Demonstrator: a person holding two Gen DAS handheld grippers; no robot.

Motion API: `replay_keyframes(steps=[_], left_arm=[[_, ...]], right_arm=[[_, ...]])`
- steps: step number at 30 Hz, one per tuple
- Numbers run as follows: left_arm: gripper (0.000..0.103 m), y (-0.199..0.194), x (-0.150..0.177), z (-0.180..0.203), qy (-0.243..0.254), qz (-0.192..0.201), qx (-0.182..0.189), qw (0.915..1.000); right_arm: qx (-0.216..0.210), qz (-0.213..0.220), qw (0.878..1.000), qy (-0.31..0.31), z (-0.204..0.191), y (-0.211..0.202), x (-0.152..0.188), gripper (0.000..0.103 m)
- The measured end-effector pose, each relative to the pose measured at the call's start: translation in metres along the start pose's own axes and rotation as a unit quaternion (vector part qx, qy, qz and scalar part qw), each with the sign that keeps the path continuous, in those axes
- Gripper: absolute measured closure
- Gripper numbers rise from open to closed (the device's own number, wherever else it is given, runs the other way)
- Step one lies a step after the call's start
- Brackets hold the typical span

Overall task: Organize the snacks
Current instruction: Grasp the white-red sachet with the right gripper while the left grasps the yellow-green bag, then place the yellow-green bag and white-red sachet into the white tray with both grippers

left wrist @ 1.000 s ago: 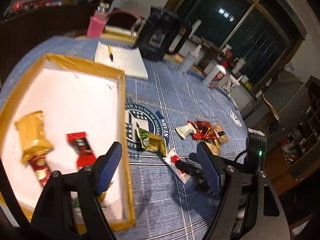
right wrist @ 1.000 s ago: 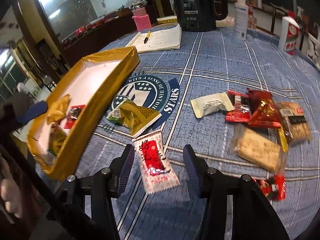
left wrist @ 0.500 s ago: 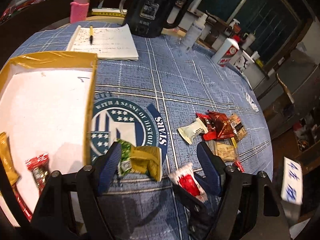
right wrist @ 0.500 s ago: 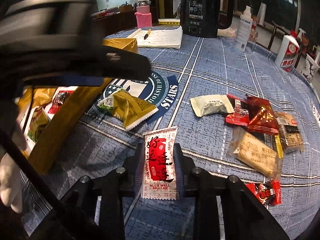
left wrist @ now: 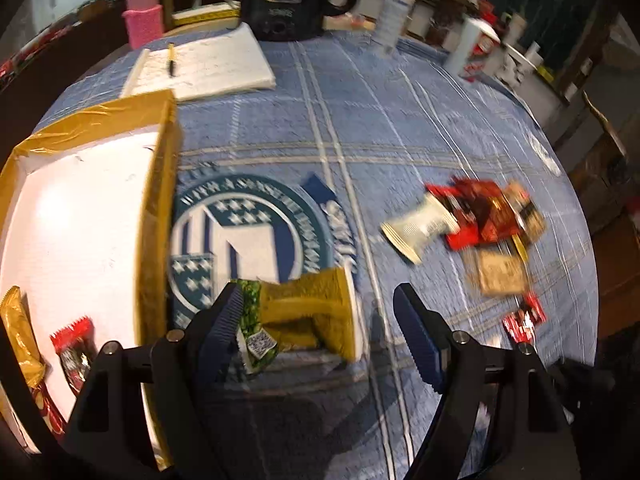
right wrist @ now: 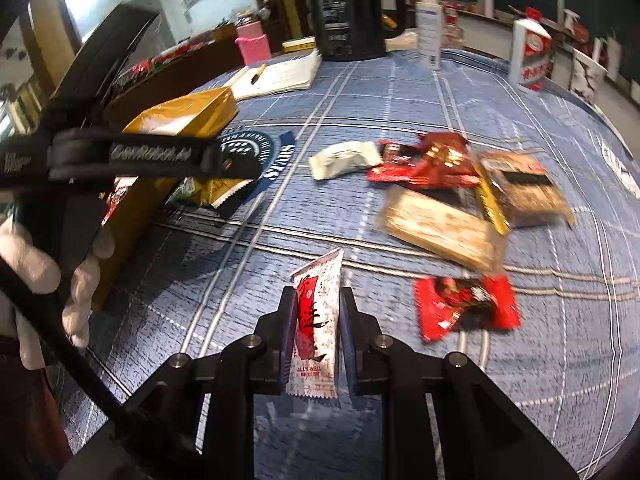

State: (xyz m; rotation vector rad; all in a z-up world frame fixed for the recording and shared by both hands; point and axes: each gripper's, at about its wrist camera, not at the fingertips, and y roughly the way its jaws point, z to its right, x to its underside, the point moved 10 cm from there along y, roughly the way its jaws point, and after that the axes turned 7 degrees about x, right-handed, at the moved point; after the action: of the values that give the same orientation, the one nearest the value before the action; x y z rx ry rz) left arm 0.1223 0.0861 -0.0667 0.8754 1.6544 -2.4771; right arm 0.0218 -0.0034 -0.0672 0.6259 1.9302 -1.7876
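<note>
Right wrist view shows the right gripper (right wrist: 316, 312) low in the middle of the frame, its jaws having just been closing and now clamped on a white-and-red sachet (right wrist: 316, 320) that stands upright between the pads, lifted off the blue checked tablecloth (right wrist: 400, 120). To the right of it lies a red wrapper (right wrist: 466, 304), and above that a loose pile of snacks (right wrist: 448, 188) in the right centre. At the left edge a gloved hand (right wrist: 48, 276) grips the other tool. Left wrist view shows the left gripper (left wrist: 320, 320) at the bottom centre with its jaws spread wide around a gold-and-green packet (left wrist: 304, 316) lying flat on the cloth; the left pad is just beside the packet's green end, the right pad clear of it. A gold-rimmed tray (left wrist: 158, 200) fills the left of that frame, with a few snacks in its lower left corner.
</note>
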Motion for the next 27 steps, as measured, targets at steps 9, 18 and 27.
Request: replay_keyframes(steps=[9, 18, 27], left_arm=[[0.026, -0.026, 0.022, 0.037, 0.025, 0.010, 0.055, 0.9981], [0.025, 0.001, 0.006, 0.018, 0.051, 0.026, -0.048, 0.9972], [0.055, 0.018, 0.008, 0.033, 0.105, 0.018, -0.067, 0.9920]], right_arm=[[-0.002, 0.016, 0.999, 0.046, 0.031, -0.012, 0.009, 0.086], [-0.046, 0.027, 0.995, 0.080, 0.042, -0.013, 0.010, 0.086], [-0.054, 0.024, 0.996, 0.065, 0.035, -0.012, 0.014, 0.086]])
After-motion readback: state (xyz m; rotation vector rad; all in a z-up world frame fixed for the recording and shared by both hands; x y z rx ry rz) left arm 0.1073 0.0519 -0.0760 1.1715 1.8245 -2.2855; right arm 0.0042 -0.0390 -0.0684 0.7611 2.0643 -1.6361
